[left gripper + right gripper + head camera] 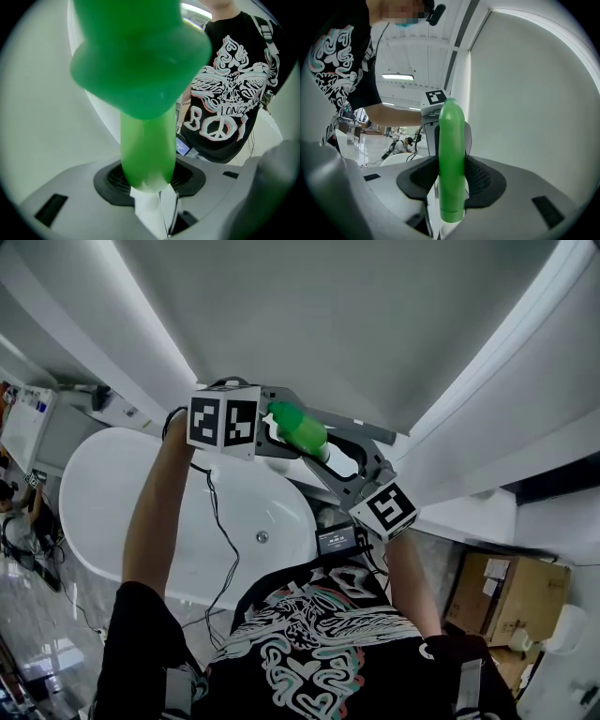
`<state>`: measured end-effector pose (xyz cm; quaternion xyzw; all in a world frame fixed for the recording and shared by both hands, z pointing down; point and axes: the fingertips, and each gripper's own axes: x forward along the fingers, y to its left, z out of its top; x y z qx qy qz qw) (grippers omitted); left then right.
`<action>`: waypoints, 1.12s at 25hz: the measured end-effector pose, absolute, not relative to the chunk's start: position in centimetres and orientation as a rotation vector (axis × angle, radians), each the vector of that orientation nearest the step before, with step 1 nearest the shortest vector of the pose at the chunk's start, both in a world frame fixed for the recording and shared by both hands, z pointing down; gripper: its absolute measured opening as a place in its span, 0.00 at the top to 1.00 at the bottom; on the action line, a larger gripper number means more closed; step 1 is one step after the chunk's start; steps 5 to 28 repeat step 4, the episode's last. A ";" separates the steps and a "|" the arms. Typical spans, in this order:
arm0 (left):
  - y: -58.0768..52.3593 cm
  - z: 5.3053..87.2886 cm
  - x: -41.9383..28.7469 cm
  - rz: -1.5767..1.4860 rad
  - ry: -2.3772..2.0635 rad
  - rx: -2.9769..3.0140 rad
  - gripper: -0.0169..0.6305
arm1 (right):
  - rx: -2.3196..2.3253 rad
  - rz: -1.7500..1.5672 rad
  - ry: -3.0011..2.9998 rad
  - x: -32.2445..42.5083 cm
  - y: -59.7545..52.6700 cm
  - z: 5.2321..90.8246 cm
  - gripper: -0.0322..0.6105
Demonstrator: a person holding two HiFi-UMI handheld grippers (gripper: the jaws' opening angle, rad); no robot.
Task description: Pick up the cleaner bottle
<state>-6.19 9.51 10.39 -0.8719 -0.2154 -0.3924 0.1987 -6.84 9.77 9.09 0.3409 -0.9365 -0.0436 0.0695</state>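
**Cleaner bottle lifted, held from both sides**

The green cleaner bottle [300, 428] is off any surface, held in the air in front of the person and well above the white tub [112, 484] below. It lies tilted, with its white cap [324, 455] pointing down towards the person's chest.

The left hand-held gripper [150, 183] has its jaws set fairly wide around the narrow part of the bottle, just above the cap, with the broad body bulging towards the camera. The right hand-held gripper [451, 183] clamps the bottle across its slim side, and the dark pads [485, 180] press on it from left and right. Both hand-held grippers therefore grip the same bottle, and nothing else is between their jaws.

The bottle looks like smooth moulded plastic. It is probably light to moderate in weight, depending on how full it is, which the pictures don't show. The glossy, curved wall could slide or turn between the pads, and thin plastic gives under a hard squeeze. The narrow waist below the shoulder seems the safest place to hold, because the wider body above it stops the bottle slipping through. A firm, even hold would suit it better than a crushing one.
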 end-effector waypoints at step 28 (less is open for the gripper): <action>9.7 10.9 -5.7 -1.110 -0.607 -2.429 0.67 | 1.029 -0.120 -2.820 -6.3 10.0 9.5 0.65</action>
